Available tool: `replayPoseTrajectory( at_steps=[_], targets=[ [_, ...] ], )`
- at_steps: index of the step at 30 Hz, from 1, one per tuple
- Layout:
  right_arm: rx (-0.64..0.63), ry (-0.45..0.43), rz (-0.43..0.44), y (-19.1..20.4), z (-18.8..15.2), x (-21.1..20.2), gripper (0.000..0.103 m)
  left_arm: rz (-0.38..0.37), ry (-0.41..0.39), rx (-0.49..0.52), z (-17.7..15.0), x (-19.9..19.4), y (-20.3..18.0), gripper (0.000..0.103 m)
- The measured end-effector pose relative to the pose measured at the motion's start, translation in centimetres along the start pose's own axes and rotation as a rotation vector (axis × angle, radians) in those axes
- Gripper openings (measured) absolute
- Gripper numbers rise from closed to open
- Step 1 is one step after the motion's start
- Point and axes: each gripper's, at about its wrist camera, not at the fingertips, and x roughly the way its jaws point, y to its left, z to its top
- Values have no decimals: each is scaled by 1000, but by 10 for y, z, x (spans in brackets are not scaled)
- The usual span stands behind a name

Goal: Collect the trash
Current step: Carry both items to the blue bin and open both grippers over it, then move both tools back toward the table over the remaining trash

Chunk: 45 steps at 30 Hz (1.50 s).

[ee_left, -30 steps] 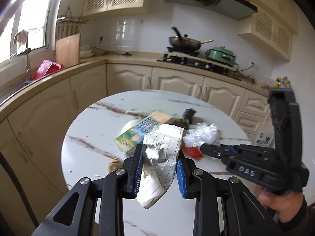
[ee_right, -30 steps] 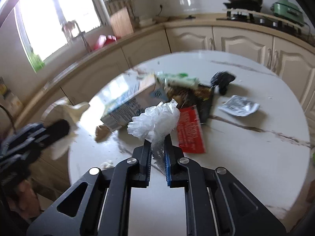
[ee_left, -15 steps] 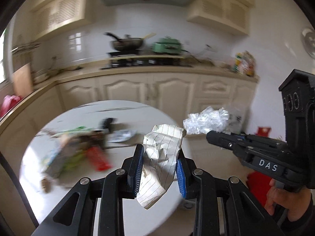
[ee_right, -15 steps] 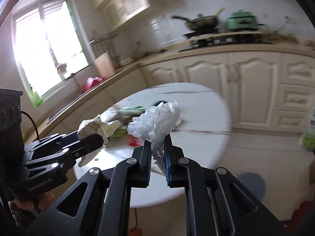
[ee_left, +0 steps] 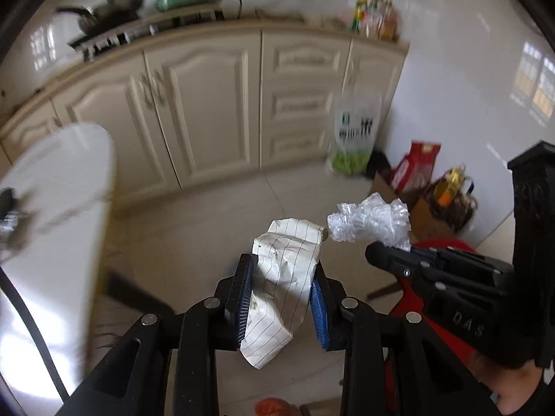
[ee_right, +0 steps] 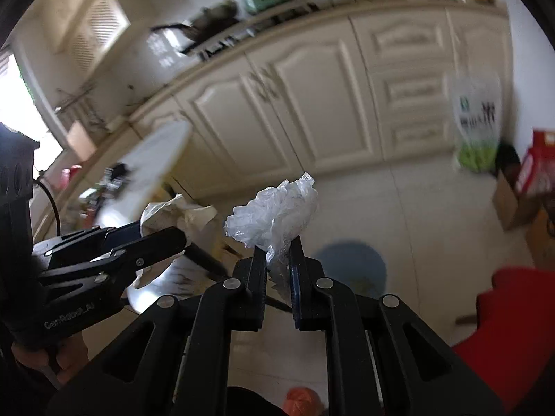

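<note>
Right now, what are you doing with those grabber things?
A person holds a gripper in each hand, collecting trash. The left gripper is clamped on a crumpled sheet of lined paper. The right gripper pinches a wad of clear plastic wrap. Both hang over the kitchen floor, away from the round table.

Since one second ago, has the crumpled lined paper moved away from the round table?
Yes. The crumpled lined paper, held in the left gripper, has left the round table, which now lies at the picture's left edge; floor shows behind the paper.
</note>
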Motion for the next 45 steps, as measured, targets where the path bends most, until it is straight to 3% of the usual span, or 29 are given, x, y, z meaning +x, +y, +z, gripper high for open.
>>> replayPoseTrajectory(
  at_steps=[6, 10, 12, 13, 14, 17, 21, 23, 28, 36, 39, 41, 45],
  targets=[
    [75, 102, -13, -47, -11, 67, 12, 3, 119, 3, 34, 92, 17, 30],
    [100, 146, -10, -67, -12, 104, 12, 15, 160, 3, 80, 151, 29, 32],
    [115, 165, -14, -75, -13, 121, 12, 33, 184, 4, 93, 176, 32, 48],
    [120, 168, -13, -77, -15, 126, 12, 43, 186, 3, 97, 186, 33, 63],
    [126, 175, -15, -80, -15, 133, 12, 53, 179, 2, 99, 193, 31, 72],
    [136, 179, -15, -81, -18, 143, 12, 87, 166, -7, 102, 203, 34, 77],
    [149, 157, -4, -82, -16, 155, 23, 85, 159, -47, 85, 185, 29, 77],
    [158, 162, 1, -82, -16, 159, 45, 93, 150, -52, 72, 171, 27, 77],
    [154, 135, -8, -71, -15, 138, 51, 83, 93, -64, 56, 118, 22, 77],
    [94, -21, -41, -25, 0, 29, 62, 66, -76, -59, 19, -9, 3, 79],
    [54, -108, -41, 7, 7, -18, 66, 90, -178, -53, -3, -72, -3, 84],
    [20, -156, -42, 31, 10, -46, 74, 100, -244, -52, -20, -110, -4, 91],
    [-71, -247, -28, 87, 15, -95, 74, 131, -373, -69, -66, -191, 2, 95]
  ],
)
